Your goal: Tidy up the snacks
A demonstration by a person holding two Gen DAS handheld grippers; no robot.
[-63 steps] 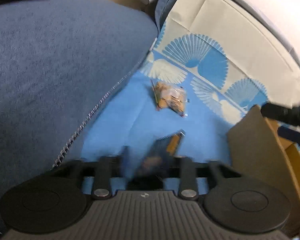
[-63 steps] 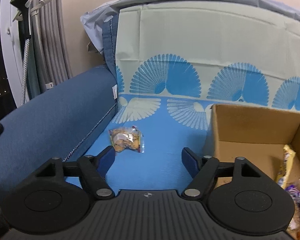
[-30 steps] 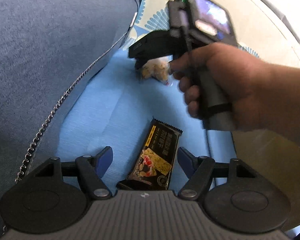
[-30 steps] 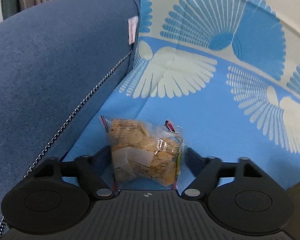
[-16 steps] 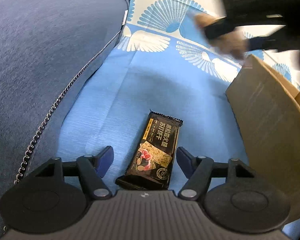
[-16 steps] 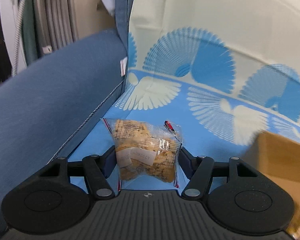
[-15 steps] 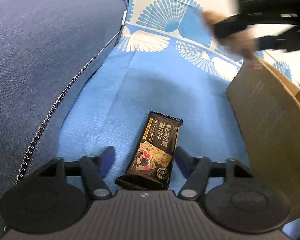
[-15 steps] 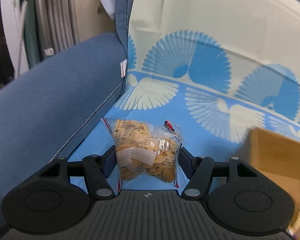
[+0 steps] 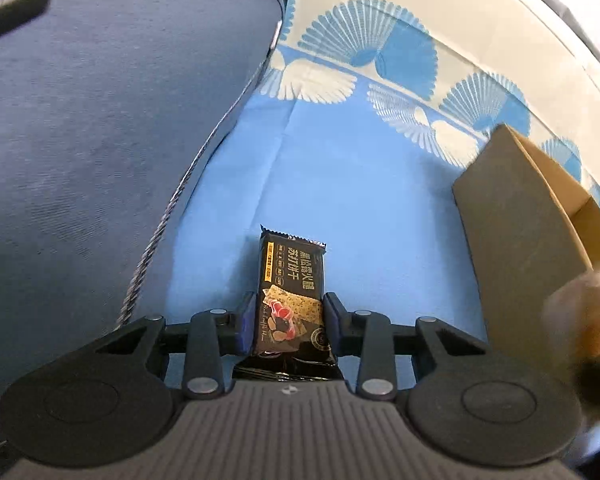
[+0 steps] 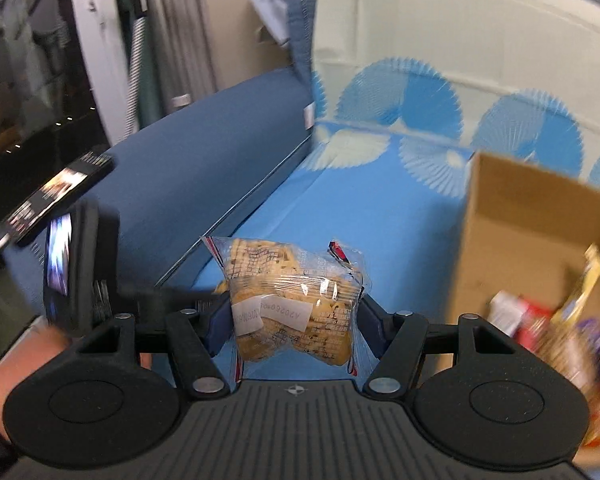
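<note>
A black cracker bar (image 9: 294,268) lies lengthwise between the fingers of my left gripper (image 9: 290,320) on the blue cloth. The jaws are closing and both pads touch the wrapper's sides. My right gripper (image 10: 294,320) is shut on a clear bag of yellow crackers (image 10: 292,280), which hangs in the air above the cloth. An open cardboard box (image 10: 520,208) stands just to the right of it, with several snack packs (image 10: 560,320) inside. In the left wrist view the same box (image 9: 516,216) stands at the right.
A dark blue sofa arm (image 9: 100,120) rises along the left, with a phone (image 10: 60,192) lying on it. The fan-patterned cloth (image 9: 360,60) covers the seat and back. A blurred hand (image 9: 584,312) shows beside the box. The left gripper's body (image 10: 72,264) is at the left of the right wrist view.
The left jaws have narrowed onto the black bar. The right gripper has lifted the cracker bag off the cloth and carried it right, up to the box.
</note>
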